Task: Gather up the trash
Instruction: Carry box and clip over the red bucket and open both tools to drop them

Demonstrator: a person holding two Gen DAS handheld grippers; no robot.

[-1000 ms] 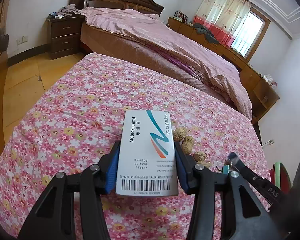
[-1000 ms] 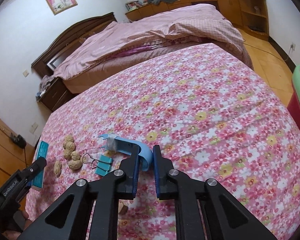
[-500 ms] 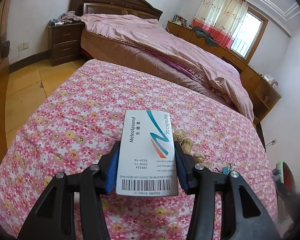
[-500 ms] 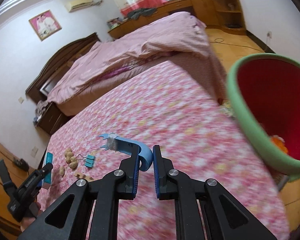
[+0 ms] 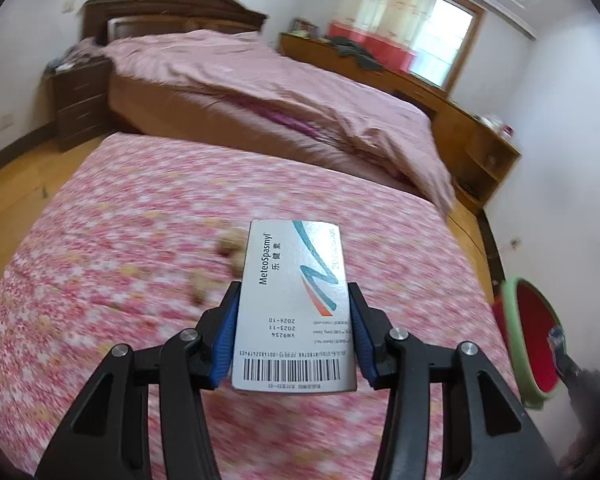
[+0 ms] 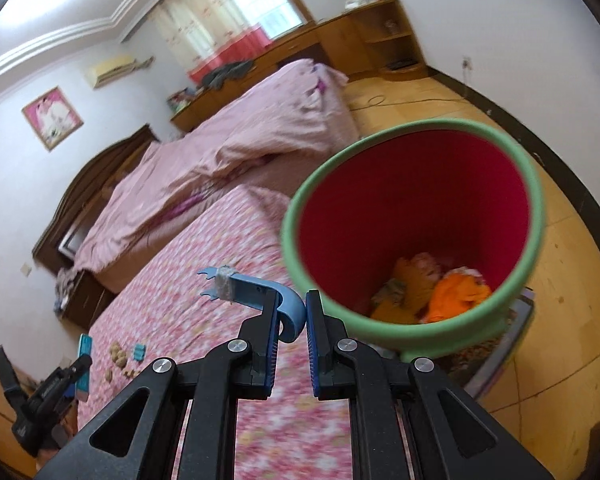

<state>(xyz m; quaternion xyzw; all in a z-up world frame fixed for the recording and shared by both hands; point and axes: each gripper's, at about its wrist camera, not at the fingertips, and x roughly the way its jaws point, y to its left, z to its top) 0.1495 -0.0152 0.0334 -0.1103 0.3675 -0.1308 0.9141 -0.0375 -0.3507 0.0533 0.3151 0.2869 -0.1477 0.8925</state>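
Bin [image 6: 414, 334] with red interior now sits directly ahead of the right hand-held gripper [image 6: 292, 322], formerly far right. Floral bed [image 5: 140, 240] lies below, bedroom beyond. Right hand-held gripper clamps blue hook [image 6: 260, 294], shank pointing left; left hand-held gripper [image 5: 294, 330] clamps medicine box [image 5: 296, 304], long axis forward.
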